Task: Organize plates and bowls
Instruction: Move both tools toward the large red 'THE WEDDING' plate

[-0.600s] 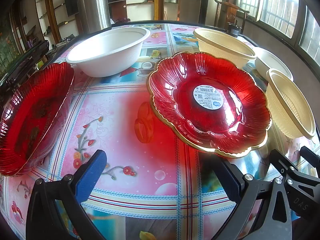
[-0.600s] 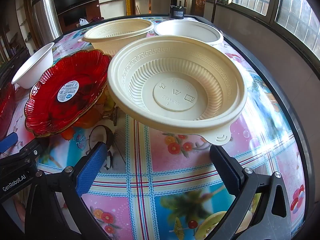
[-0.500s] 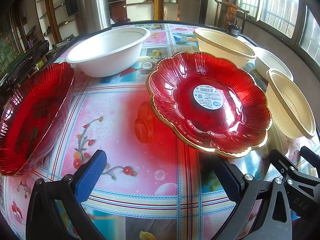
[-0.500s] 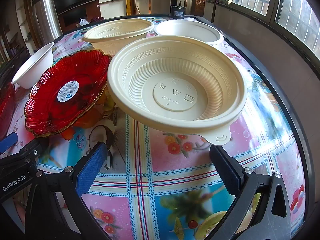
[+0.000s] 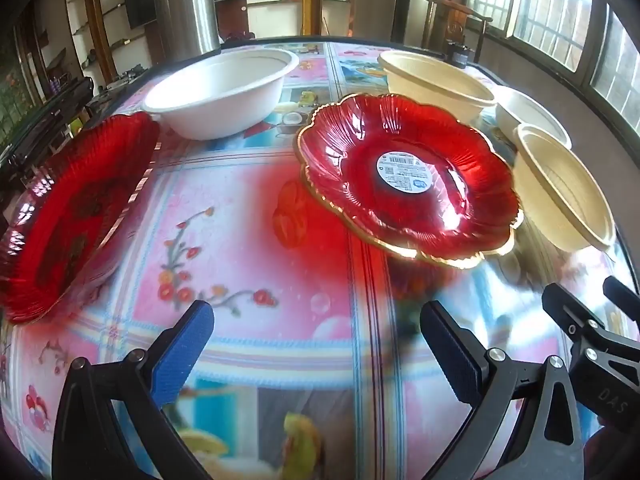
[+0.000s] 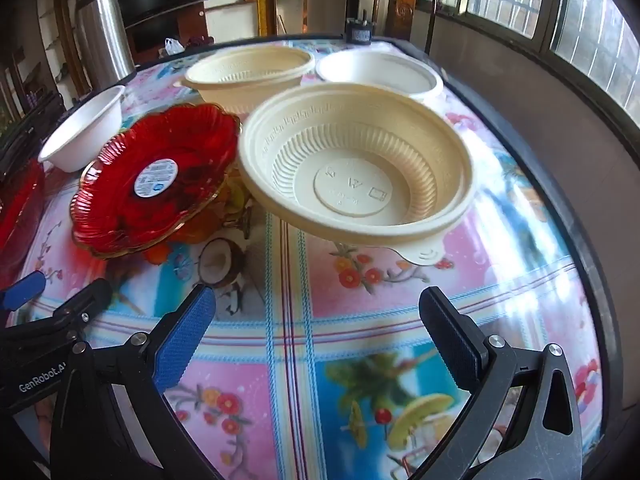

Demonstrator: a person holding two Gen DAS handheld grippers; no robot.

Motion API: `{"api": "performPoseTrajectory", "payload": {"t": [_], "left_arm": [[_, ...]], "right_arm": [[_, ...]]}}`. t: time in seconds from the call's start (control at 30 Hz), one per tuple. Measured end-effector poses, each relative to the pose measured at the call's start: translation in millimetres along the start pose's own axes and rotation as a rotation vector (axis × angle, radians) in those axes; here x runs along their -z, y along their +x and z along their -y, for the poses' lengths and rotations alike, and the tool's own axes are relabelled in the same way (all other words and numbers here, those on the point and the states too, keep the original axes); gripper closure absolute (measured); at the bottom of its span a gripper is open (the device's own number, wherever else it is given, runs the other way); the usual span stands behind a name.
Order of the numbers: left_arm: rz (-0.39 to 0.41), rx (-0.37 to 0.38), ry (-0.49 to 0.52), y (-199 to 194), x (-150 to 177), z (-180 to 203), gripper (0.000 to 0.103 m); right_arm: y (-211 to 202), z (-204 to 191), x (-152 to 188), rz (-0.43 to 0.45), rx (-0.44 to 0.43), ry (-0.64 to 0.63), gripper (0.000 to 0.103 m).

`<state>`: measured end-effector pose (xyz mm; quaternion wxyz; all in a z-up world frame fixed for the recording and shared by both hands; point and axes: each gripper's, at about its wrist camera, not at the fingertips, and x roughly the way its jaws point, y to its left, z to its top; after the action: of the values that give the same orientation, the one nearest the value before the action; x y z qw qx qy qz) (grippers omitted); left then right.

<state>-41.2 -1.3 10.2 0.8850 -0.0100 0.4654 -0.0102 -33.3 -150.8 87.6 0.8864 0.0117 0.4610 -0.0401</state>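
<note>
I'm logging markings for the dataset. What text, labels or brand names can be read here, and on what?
"GenRobot.A", cut off at the frame edge: on the left tool body in the right wrist view.
"DAS": on the right tool body in the left wrist view.
Round sticker on the red plate: print too small.
Embossed marks in the cream bowl: blurred.

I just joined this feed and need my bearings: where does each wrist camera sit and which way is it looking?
Left wrist: behind the open left gripper, facing the stickered red plate; the right gripper's tips show at right.
Right wrist: behind the open right gripper, facing the near cream bowl; the left gripper shows at left.
Shared: that plate, that bowl, the white bowl.
</note>
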Motion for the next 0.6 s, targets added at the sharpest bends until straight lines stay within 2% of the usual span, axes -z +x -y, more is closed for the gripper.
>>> {"api": "performPoseTrajectory", "payload": {"t": [0.13, 0.27, 0.43, 0.6], "left_arm": [[0.061, -0.002, 0.012, -31, 9, -8, 0.0], [0.078, 0.016, 0.023, -51, 15, -20, 0.0], [0.128, -0.014, 0.017, -68, 15, -49, 0.0], [0.151, -0.037, -0.014, -76, 10, -76, 0.0]], "right_arm": [[-23, -4, 6, 0.013, -0.045, 0.0, 0.001], [-40, -8, 5, 0.026, -0.094, 0.009, 0.0], [-62, -32, 2, 0.049, -0.169, -0.04, 0.0], [-70, -66, -1, 0.064, -0.207, -0.103, 0.0]]}}
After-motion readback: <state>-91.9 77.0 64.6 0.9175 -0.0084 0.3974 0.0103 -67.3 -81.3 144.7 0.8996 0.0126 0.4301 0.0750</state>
